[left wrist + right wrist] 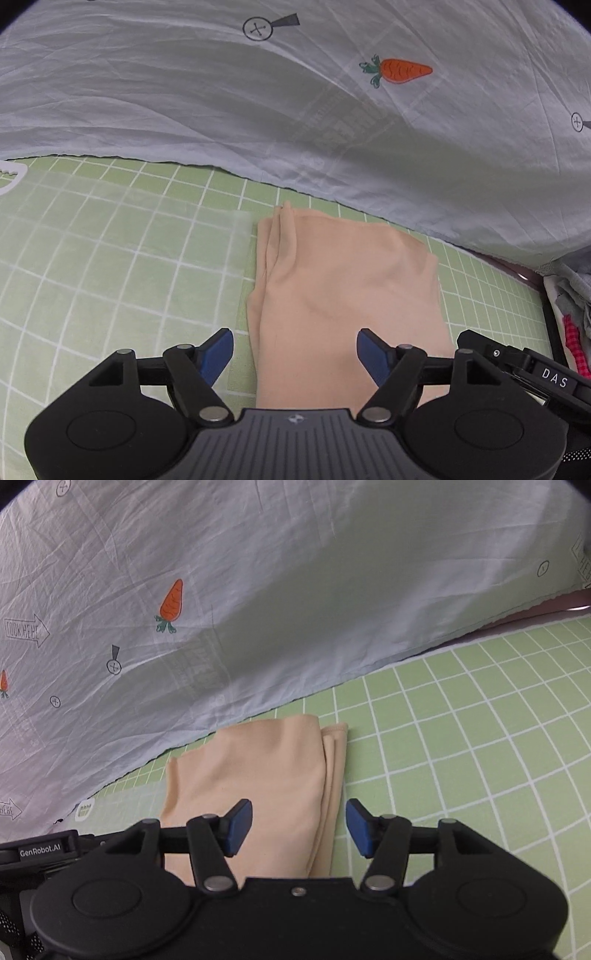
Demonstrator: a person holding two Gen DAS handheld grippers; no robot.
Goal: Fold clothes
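Observation:
A peach-coloured garment (343,288) lies folded into a narrow strip on the green checked bedsheet (110,258). My left gripper (295,354) hovers open over the garment's near left edge, with nothing between its blue pads. In the right wrist view the same garment (258,775) runs away from me, layered folds along its right side. My right gripper (299,827) is open above its near right edge and holds nothing. The garment's near end is hidden under both grippers.
A pale blue quilt (295,110) printed with carrots lies bunched along the far side of the bed. A heap of other clothes (572,314), grey and red-checked, sits at the right edge. Green sheet (480,757) stretches to the right of the garment.

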